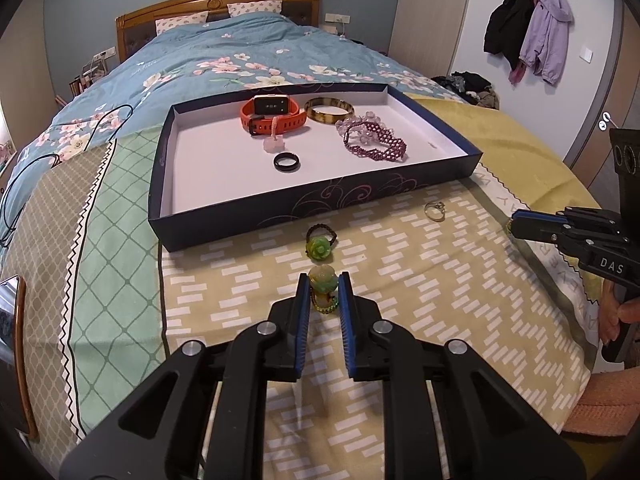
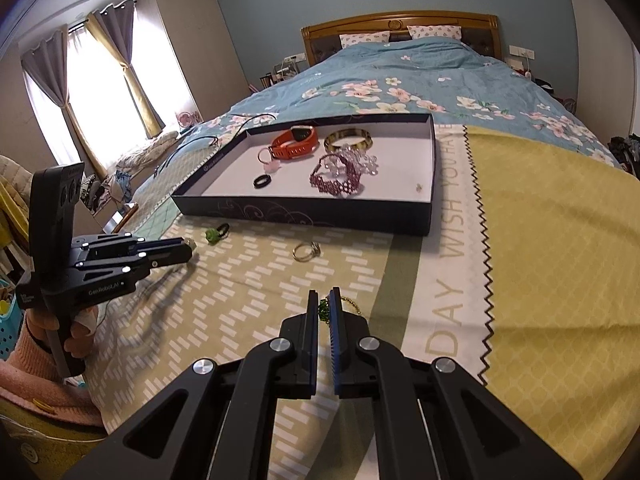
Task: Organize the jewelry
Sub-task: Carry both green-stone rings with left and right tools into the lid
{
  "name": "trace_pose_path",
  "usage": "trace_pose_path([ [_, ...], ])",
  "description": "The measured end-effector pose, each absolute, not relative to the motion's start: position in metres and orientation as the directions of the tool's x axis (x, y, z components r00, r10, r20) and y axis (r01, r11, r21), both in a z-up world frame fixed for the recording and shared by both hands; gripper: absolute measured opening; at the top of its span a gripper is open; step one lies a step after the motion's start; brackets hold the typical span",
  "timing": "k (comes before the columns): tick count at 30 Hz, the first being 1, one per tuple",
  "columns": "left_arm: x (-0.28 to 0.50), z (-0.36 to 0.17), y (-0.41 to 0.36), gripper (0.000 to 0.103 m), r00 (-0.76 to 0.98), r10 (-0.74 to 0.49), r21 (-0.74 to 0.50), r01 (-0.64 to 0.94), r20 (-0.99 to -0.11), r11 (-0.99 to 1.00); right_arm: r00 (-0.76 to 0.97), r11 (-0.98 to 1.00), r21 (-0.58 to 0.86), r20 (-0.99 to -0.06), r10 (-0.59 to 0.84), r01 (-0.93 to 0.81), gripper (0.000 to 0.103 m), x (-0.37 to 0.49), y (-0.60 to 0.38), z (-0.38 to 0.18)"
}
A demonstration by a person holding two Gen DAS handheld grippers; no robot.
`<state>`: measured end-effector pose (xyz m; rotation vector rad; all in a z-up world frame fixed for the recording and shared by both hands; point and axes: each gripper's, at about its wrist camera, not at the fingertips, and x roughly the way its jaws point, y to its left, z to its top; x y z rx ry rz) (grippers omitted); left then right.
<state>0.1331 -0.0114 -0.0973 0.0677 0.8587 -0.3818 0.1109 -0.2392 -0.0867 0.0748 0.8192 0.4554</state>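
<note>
Left gripper point(image 1: 324, 286) fingers clench a pale green carved-flower ring point(image 1: 322, 280) on the bedspread; right gripper point(image 2: 324, 306) fingers pinch a small green beaded gold-chain piece point(image 2: 325, 309). Lift both straight, carry over the dark shallow box's point(image 1: 280, 210) near wall, release gently inside

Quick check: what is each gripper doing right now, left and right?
Left gripper: closed on the pale green carved flower ring.
Right gripper: closed on the green beaded piece with gold chain.

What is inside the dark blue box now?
Inside the box: orange watch, amber bangle, purple beaded bracelet, black ring, pink charm. Under the bracelets is hidden.
</note>
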Motion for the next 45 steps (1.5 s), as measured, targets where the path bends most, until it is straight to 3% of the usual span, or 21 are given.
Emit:
trace_pose_path([
  [25, 0.127, -0.054, -0.018, 0.014, 0.669, -0.354, -0.099, 0.388, -0.653, 0.916, 0.621, 0.857, 0.268, -0.598, 0.506, -0.440, 0.004, 0.137, -0.217, -0.061],
  [45, 0.149, -0.045, -0.013, 0.014, 0.696, -0.342, -0.093, 0.370, -0.632, 0.924, 0.624, 0.839, 0.293, -0.566, 0.538, -0.458, 0.004, 0.168, -0.212, -0.049],
])
